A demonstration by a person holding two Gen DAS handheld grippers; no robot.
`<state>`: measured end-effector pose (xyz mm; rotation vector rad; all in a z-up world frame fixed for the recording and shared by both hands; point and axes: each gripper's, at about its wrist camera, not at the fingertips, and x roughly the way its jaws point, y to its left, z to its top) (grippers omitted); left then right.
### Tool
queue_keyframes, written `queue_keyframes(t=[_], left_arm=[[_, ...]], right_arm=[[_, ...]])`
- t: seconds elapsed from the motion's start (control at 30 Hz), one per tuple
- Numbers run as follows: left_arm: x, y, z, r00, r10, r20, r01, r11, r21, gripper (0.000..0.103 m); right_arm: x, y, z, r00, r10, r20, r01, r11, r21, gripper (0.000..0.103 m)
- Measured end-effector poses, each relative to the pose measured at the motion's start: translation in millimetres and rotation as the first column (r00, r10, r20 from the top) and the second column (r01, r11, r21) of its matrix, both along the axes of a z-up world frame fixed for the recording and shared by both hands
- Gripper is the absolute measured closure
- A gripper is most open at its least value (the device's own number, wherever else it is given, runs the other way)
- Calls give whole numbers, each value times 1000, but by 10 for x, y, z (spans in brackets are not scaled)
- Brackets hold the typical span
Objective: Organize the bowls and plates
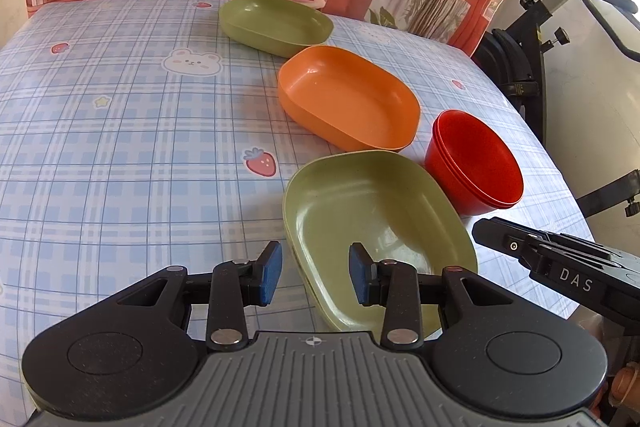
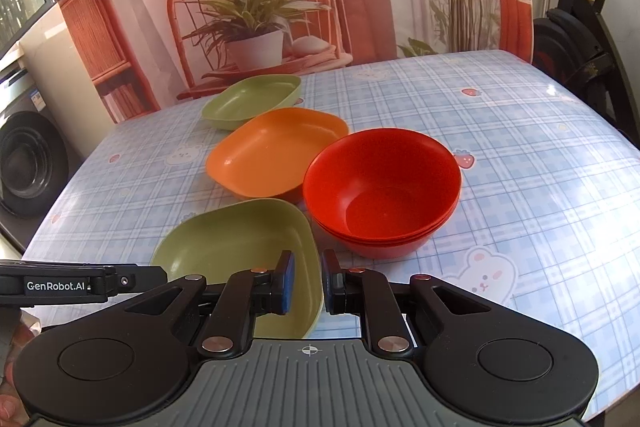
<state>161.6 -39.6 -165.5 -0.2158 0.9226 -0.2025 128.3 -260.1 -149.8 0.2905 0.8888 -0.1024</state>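
Observation:
A near green plate [image 1: 380, 227] [image 2: 240, 247], an orange plate [image 1: 352, 99] [image 2: 276, 151] and a far green plate [image 1: 276, 19] [image 2: 252, 99] lie in a row on the checked tablecloth. A stack of red bowls [image 1: 476, 167] [image 2: 384, 183] stands right of the near plates. My left gripper [image 1: 316, 273] is open, its fingers straddling the near green plate's left rim. My right gripper [image 2: 308, 281] is narrowly open around that plate's right rim, not clearly pinching it. The right gripper's body also shows in the left wrist view [image 1: 560, 267].
The table [image 1: 120, 147] [image 2: 520, 147] ends close behind the far plate at a printed backdrop [image 2: 280, 7]. An exercise bike [image 2: 580, 27] stands past the right edge. A washing machine [image 2: 28, 163] stands at the left.

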Motion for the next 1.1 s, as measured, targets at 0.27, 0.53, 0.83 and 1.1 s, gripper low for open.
queue_keyframes(t=[0.27, 0.53, 0.83, 1.1], left_arm=[[-14, -40, -63, 1000, -20, -17, 19, 1000, -23, 65], [3, -24, -154, 999, -10, -50, 8, 999, -42, 79], [13, 6, -224, 999, -6, -53, 2, 998, -68, 88], [17, -13, -223, 998, -5, -55, 2, 999, -53, 88]], right_arm=[[20, 46, -135, 1000, -1, -23, 1, 1000, 5, 85], [6, -84, -211, 998, -44, -36, 45, 999, 27, 85], [37, -95, -306, 998, -40, -56, 42, 998, 40, 90], [38, -104, -347, 997, -34, -66, 37, 998, 42, 94]])
